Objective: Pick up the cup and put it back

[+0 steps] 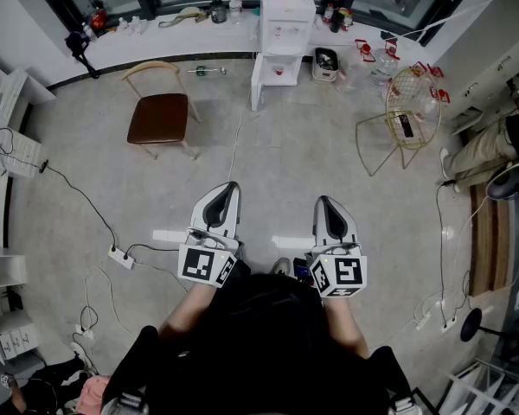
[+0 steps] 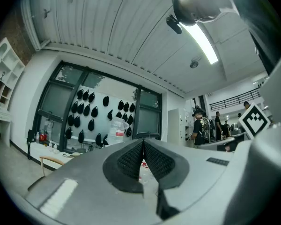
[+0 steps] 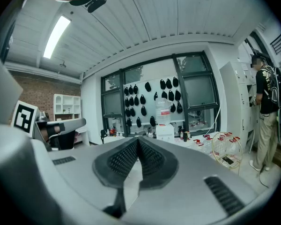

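The left tongs (image 1: 231, 187) and the right tongs (image 1: 323, 201) are held side by side, near the body, over the pale floor (image 1: 285, 158), and both are pointed roughly level toward the far wall. In the left gripper view the left tongs (image 2: 143, 142) are seen clenched, the ribbed pads meeting at their tips with nothing between them. In the right gripper view the right tongs (image 3: 138, 140) are likewise clenched and empty.

A chair with a brown seat (image 1: 158, 117) is set on the floor at the far left. A white water dispenser (image 1: 285, 37) is placed at the middle of the far wall, against a long white worktop (image 1: 156, 40) on which small items are crowded. A gold wire chair (image 1: 411, 111) is placed at the far right, and a power strip (image 1: 121, 257) is laid on the floor at the near left.

The cup cannot be picked out in any view; the items on the far worktop are too small to be told apart.
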Motion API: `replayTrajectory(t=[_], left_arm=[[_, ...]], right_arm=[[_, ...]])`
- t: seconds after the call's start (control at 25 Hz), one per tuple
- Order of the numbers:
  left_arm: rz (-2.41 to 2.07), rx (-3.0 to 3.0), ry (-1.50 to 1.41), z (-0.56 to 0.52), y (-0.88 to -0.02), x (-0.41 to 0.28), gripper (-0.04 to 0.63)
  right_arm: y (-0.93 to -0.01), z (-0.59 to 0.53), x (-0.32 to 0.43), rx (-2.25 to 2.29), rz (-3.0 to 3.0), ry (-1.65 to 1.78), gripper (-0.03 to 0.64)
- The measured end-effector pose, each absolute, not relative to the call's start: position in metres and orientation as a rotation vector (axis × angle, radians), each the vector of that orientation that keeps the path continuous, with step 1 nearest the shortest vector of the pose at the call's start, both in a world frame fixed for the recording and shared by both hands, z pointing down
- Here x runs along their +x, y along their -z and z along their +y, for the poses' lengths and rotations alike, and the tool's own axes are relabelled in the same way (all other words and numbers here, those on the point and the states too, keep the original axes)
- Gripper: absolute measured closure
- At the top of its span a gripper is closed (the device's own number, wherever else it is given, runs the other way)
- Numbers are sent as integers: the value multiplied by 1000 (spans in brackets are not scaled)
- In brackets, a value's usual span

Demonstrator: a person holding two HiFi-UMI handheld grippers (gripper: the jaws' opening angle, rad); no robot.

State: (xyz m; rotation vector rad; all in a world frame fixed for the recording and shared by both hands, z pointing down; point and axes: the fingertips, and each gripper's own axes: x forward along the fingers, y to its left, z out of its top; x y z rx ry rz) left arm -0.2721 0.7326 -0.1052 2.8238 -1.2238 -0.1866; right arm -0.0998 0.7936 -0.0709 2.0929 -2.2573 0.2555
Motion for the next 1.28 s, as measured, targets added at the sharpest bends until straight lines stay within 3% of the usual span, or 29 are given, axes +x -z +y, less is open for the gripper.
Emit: replayTrajectory(t=[0.56, 0.64, 0.72, 0.84, 1.28], left_arm=[[-1212, 2827, 193, 729, 109, -278, 588], [-1212, 2825, 195, 728, 109, -280, 588], [-1212, 2824, 194, 727, 107, -282, 588], [-1210, 2822, 190, 725, 105, -287, 588], [-1150, 2852, 171, 692, 95, -322, 589]], right_arm=[[84, 789, -105, 2118, -2280, -216, 626], [86, 786, -107, 2120, -2301, -213, 588], [85, 784, -110, 2106, -2305, -216, 452], [78, 778, -118, 2073, -2290, -228, 390], [67, 746, -152, 2093, -2247, -254, 383]])
